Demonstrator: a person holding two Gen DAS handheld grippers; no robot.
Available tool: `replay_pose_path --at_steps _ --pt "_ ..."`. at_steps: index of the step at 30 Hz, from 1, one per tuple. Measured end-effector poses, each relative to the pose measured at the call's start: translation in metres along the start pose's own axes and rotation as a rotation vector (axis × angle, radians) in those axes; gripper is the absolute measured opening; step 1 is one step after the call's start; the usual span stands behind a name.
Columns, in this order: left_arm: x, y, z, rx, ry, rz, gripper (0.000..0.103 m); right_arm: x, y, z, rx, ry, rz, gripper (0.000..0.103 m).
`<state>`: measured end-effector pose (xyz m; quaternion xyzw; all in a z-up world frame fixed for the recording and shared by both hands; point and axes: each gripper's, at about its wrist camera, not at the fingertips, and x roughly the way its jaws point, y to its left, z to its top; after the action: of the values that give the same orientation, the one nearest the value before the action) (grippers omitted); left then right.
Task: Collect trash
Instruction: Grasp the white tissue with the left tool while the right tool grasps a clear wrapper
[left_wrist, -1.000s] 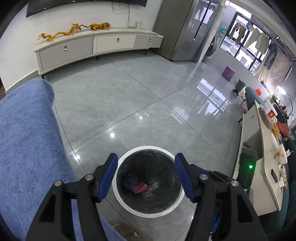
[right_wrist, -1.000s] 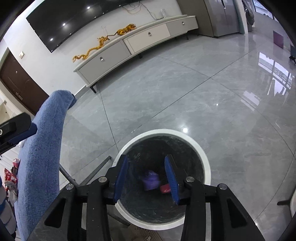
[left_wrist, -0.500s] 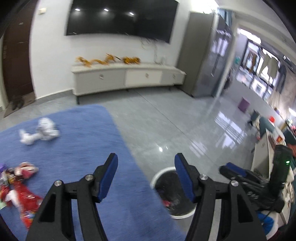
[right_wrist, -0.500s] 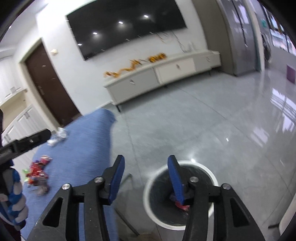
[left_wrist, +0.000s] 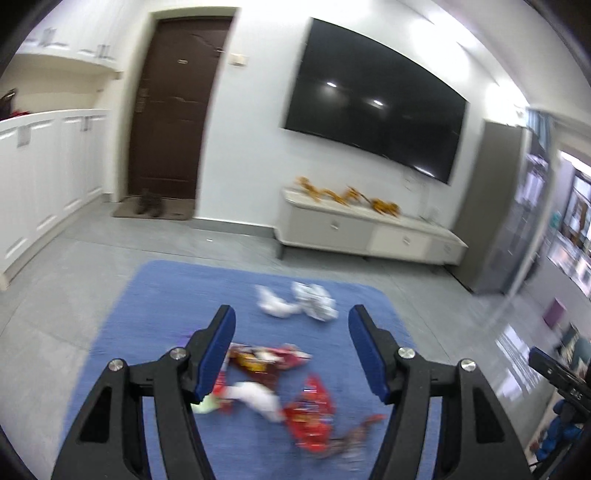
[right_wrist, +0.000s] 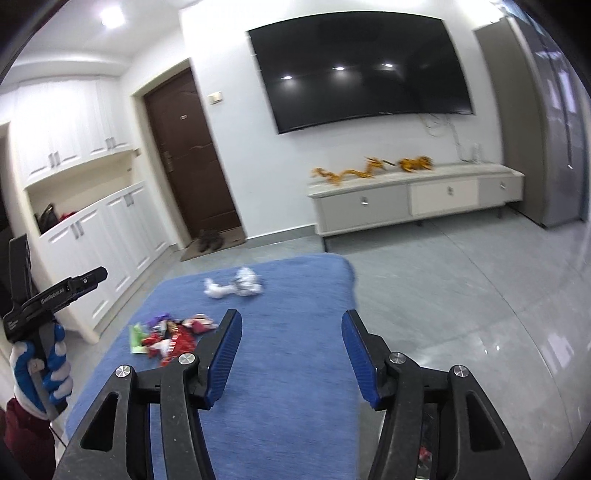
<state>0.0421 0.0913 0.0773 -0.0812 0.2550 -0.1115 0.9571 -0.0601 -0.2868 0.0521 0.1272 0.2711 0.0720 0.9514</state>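
Observation:
A blue cloth-covered table (left_wrist: 177, 295) (right_wrist: 295, 369) carries the trash. A heap of red snack wrappers (left_wrist: 306, 406) (right_wrist: 173, 339) lies at its near side, with a white crumpled piece (left_wrist: 258, 397) among them. Two crumpled white papers (left_wrist: 295, 304) (right_wrist: 234, 284) lie farther back. My left gripper (left_wrist: 291, 354) is open and empty, above the red wrappers. My right gripper (right_wrist: 290, 358) is open and empty over the bare right part of the cloth. The left gripper also shows at the left edge of the right wrist view (right_wrist: 48, 299). The bin is out of view.
A low white TV cabinet (right_wrist: 413, 199) with golden dragon figures (right_wrist: 369, 170) stands against the far wall under a wall TV (right_wrist: 362, 66). A brown door (left_wrist: 173, 110) and white cupboards (right_wrist: 96, 236) are at left. Glossy grey floor (right_wrist: 461, 295) surrounds the table.
Both grippers have swung up and left, away from the bin on the floor, to face the blue table with the trash. Both stayed open and empty.

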Motion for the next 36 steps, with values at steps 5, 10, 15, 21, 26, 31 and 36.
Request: replay_pose_path --at_steps 5,10,15,21,26,31,36 --pt "-0.013 0.064 -0.005 -0.092 -0.023 0.074 0.062 0.019 0.037 0.0 -0.043 0.027 0.048 0.054" --pt "-0.009 0.095 -0.02 -0.144 -0.004 0.084 0.062 0.043 0.065 -0.011 -0.075 0.089 0.079 0.054" --pt "0.015 0.089 -0.038 -0.124 0.06 0.009 0.062 0.083 0.083 -0.032 -0.083 0.188 0.102 0.054" --pt "0.063 0.059 -0.053 -0.081 0.162 -0.066 0.061 0.121 0.09 -0.058 -0.079 0.29 0.126 0.054" --pt "0.109 0.04 -0.068 -0.044 0.25 -0.082 0.061 0.152 0.089 -0.074 -0.066 0.355 0.144 0.054" --pt "0.143 0.027 -0.084 -0.004 0.308 -0.072 0.061 0.178 0.085 -0.083 -0.053 0.4 0.171 0.054" --pt "0.164 0.025 -0.105 0.039 0.361 -0.039 0.058 0.195 0.082 -0.092 -0.05 0.436 0.203 0.053"
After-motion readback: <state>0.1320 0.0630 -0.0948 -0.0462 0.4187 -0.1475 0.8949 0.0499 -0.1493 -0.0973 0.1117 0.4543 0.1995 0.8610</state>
